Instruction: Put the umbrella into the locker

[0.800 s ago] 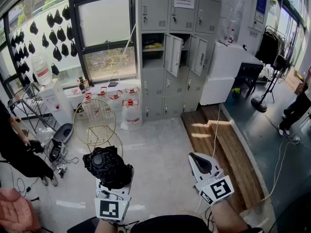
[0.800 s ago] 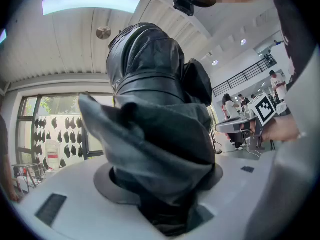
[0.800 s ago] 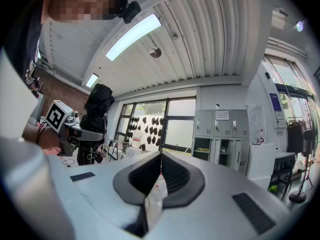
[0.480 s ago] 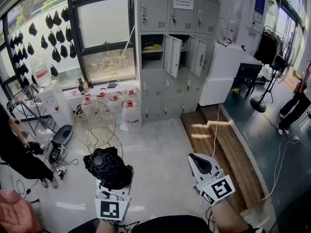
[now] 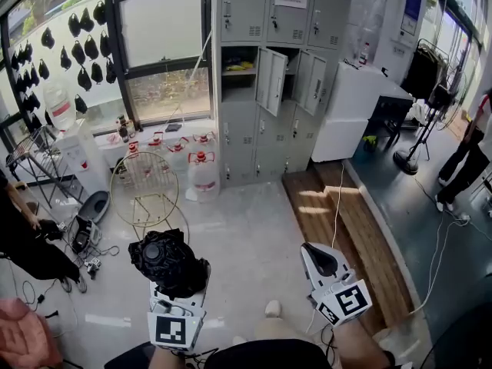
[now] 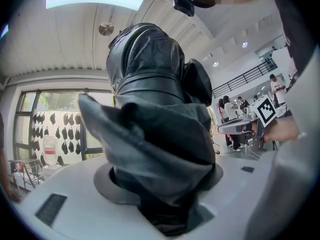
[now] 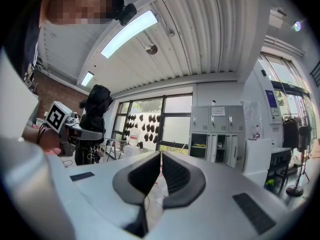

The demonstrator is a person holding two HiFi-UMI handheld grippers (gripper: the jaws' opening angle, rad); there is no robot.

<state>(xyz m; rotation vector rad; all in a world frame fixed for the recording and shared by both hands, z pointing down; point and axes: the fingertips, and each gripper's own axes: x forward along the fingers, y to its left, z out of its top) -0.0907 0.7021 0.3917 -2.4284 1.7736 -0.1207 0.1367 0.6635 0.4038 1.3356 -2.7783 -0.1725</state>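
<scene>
One folded black umbrella (image 6: 152,129) clamped in left gripper (image 6: 162,181), hiding its pads; right gripper (image 7: 160,174) jaws together, empty; locker (image 5: 265,21), two doors ajar

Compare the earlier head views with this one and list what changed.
A shoe has come into view at the bottom edge between the grippers, so the wearer seems to be stepping toward the lockers. The bystander at the right edge has shifted. Unchanged: the left gripper holds the umbrella in its fingers, and the right gripper is shut and empty.
</scene>
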